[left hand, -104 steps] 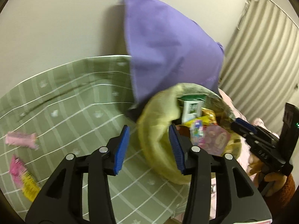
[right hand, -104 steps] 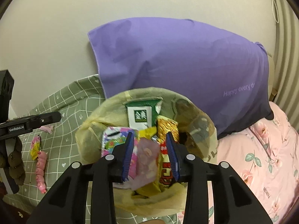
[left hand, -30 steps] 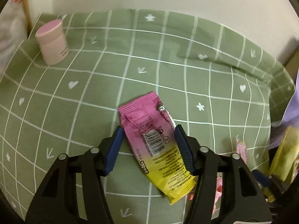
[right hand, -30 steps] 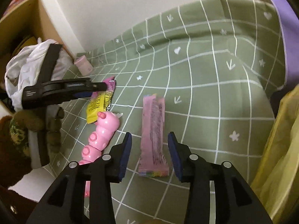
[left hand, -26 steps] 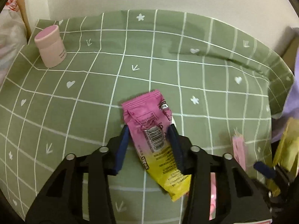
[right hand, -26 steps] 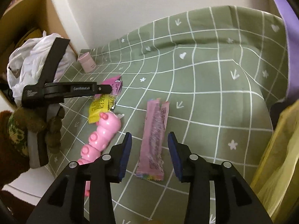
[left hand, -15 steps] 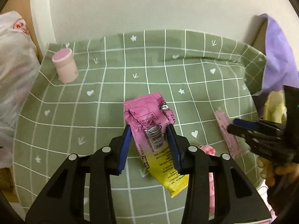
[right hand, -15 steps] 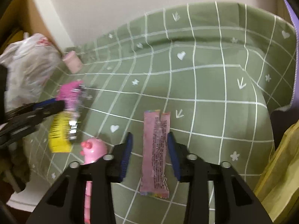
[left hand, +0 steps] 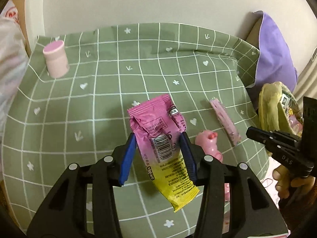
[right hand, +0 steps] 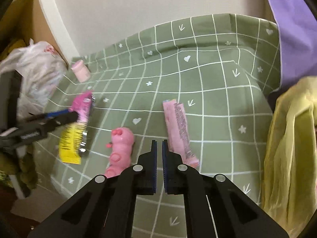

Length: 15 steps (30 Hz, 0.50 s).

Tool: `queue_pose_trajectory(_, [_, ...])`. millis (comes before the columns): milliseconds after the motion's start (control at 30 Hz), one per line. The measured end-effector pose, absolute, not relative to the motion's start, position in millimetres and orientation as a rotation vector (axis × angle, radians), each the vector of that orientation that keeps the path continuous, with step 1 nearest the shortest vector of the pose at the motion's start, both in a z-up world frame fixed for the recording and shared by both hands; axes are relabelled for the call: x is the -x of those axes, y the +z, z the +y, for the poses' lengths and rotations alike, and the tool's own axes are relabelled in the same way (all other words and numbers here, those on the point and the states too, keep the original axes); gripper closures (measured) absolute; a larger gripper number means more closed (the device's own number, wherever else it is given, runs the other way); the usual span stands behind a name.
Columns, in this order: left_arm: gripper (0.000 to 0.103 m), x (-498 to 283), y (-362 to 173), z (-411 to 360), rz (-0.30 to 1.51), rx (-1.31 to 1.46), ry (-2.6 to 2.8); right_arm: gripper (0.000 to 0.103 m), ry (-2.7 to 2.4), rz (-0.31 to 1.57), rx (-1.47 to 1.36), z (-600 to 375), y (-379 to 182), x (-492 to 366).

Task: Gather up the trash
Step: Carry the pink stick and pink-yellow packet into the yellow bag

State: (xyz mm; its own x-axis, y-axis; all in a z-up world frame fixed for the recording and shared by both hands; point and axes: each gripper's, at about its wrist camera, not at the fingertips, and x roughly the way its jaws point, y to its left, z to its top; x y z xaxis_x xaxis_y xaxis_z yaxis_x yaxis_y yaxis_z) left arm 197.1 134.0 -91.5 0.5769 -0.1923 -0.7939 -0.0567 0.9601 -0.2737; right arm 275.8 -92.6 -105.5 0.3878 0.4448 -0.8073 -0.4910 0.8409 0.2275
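My left gripper holds a pink and yellow snack wrapper by its sides, lifted off the green checked blanket. Its jaws are opening slightly, with the pads still on the wrapper. In the right wrist view that wrapper hangs from the left gripper at the left. My right gripper is closing to a thin slit with nothing between its pads. A long pink wrapper lies flat on the blanket just right of its fingertips. The yellow trash bag stands at the right.
A pink caterpillar toy lies left of the long wrapper. A small pink jar stands at the blanket's far left corner. A purple pillow leans on the wall behind the bag. A white plastic bag sits left of the bed.
The left gripper closed on the pink and yellow wrapper and lifted it off the blanket. The right gripper's jaws closed empty and drew back; the long pink wrapper stays on the blanket.
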Motion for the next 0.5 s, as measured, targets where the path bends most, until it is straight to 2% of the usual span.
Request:
queue_pose_trajectory(100, [0.060,-191.7,-88.4,130.0,0.945,0.283,-0.052,0.091,0.561,0.986,0.129,-92.4,-107.5,-278.1])
queue_pose_trajectory(167, [0.060,-187.7,-83.6,128.6,0.935,0.283,-0.040,0.069,0.580,0.989,0.132,-93.2,-109.5,-286.1])
queue_pose_trajectory(200, [0.060,-185.6,-80.2,127.7,0.930,0.270,-0.029,0.067,0.586,0.990,0.128,-92.3,-111.3,-291.3])
queue_pose_trajectory(500, [0.060,-163.3,-56.8,133.3,0.895,0.226,0.035,0.067,0.596,1.057,0.199,-59.8,-142.5,-337.1])
